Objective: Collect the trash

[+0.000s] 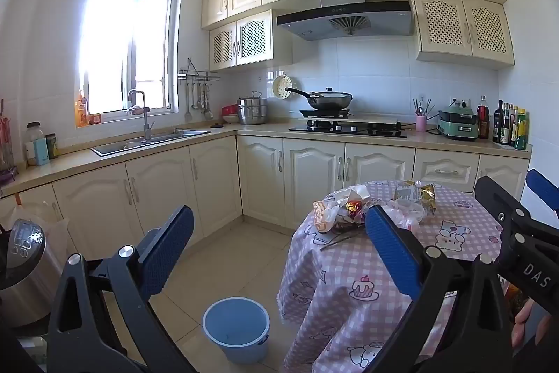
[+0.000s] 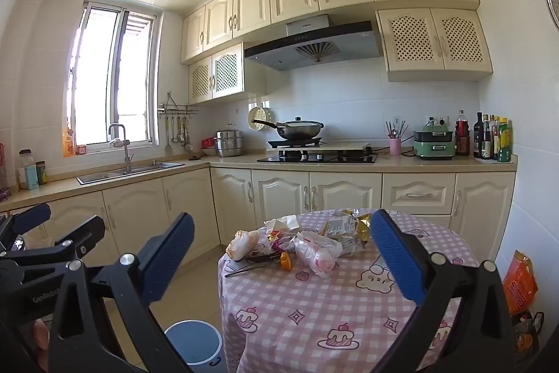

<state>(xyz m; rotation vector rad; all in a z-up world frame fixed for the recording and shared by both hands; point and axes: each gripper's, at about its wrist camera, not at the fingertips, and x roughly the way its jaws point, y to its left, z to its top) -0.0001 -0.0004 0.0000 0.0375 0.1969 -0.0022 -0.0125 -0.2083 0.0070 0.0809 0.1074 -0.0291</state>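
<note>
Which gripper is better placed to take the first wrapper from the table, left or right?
Probably the right gripper: it is open, and the wrappers lie straight between its fingers. The left gripper is also open but aims toward the floor beside the table, above the bucket.

Bright daylight, window blown out with glare, sharp focus, fisheye bending, dark vignetted corners

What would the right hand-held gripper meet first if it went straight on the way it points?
Probably the crumpled plastic wrappers heaped on the round table's pink checked cloth; the right hand-held gripper is open and short of them, though depth is unclear.
</note>
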